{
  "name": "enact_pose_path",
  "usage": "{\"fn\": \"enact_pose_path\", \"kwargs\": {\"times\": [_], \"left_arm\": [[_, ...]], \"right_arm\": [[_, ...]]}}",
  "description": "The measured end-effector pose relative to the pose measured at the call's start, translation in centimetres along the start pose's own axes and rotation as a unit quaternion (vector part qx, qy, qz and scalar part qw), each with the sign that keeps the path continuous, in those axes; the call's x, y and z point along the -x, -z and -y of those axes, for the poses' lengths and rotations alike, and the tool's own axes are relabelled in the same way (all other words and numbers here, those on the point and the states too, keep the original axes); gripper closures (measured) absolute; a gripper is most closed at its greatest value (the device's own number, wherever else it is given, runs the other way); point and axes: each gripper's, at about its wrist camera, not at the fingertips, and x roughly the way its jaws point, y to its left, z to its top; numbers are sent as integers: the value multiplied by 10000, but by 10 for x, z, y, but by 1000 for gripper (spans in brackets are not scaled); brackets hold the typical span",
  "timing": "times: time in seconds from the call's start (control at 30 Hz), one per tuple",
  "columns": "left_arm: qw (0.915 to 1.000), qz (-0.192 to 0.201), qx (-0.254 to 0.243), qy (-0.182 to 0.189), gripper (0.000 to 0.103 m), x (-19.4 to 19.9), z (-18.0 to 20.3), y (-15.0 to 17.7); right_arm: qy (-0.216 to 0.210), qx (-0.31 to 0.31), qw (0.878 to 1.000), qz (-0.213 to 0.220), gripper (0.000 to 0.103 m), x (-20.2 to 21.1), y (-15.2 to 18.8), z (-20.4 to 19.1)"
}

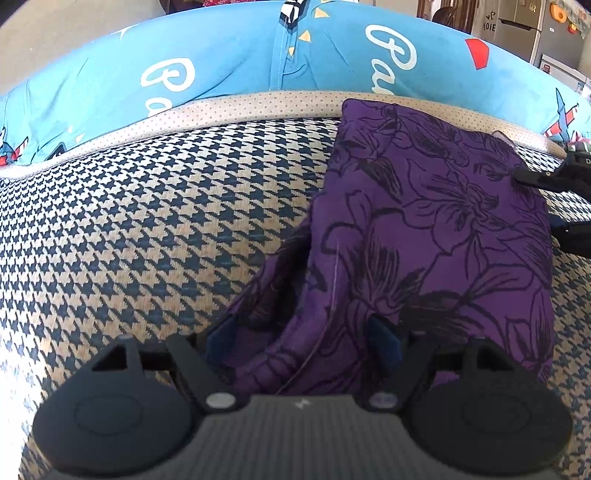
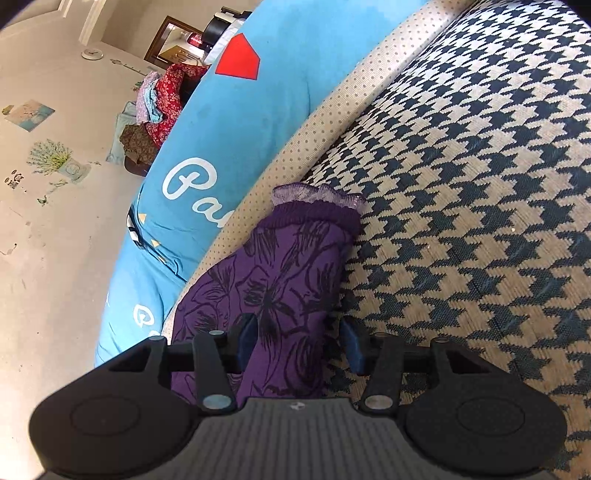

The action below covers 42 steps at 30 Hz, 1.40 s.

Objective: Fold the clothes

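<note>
On the houndstooth-woven mattress point(image 1: 147, 206), a purple floral-printed fabric garment point(image 1: 436, 229) lay partly doubled over. Both the left tool point(image 1: 301, 341) and right tool point(image 2: 299, 341) were spread open around its edges; layers should be pinched together evenly.

Surface: houndstooth-patterned cover point(image 1: 155, 229) with dotted beige border point(image 2: 314, 129). Blue printed bedding point(image 1: 207, 66) adjoins it. Beige floor point(image 2: 48, 229) beyond; refrigerator point(image 1: 524, 29) at rear, daylight
</note>
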Motion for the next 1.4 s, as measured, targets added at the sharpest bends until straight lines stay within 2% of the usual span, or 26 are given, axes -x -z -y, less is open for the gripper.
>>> {"fn": "enact_pose_path", "kwargs": {"times": [0.17, 0.3, 0.5, 0.57, 0.63, 0.67, 0.73, 0.8, 0.97, 1.17, 1.4], "left_arm": [[9994, 18, 333, -35, 25, -4, -13, -6], [9975, -55, 697, -53, 16, -8, -28, -8], [9925, -130, 1200, 175, 15, -8, -51, -10], [9921, -153, 1231, 200, 15, -9, -54, -10], [9920, -177, 1234, 197, 15, -9, -55, -9], [9921, -171, 1230, 186, 14, -10, -54, -10], [9927, -141, 1193, 145, 14, -10, -52, -11], [9937, -90, 1116, 76, 14, -10, -48, -11], [9982, 102, 588, -99, 14, -8, -24, -9], [9959, -98, 862, 256, 10, -23, 4, -15], [9957, -277, 737, 488, 8, -30, 49, -27]], "right_arm": [[-121, -7, 9999, -33, 54, -13, 0, -2], [-207, -23, 9998, -21, 54, -21, 1, -5], [-251, -92, 9996, 86, 54, -34, 2, -12], [-197, -56, 9997, 138, 55, -38, 3, -16], [-122, -30, 9998, 180, 68, -41, 5, -19], [-75, -63, 9998, 167, 82, -42, 5, -19], [13, -100, 9998, 157, 87, -43, 4, -19], [72, 13, 9997, 230, 91, -38, 4, -24], [97, 53, 9987, 496, 93, -12, 3, -36], [461, -148, 9951, 859, 94, 29, -3, -23], [1037, -40, 9853, 1360, 95, 89, -18, 6]]}}
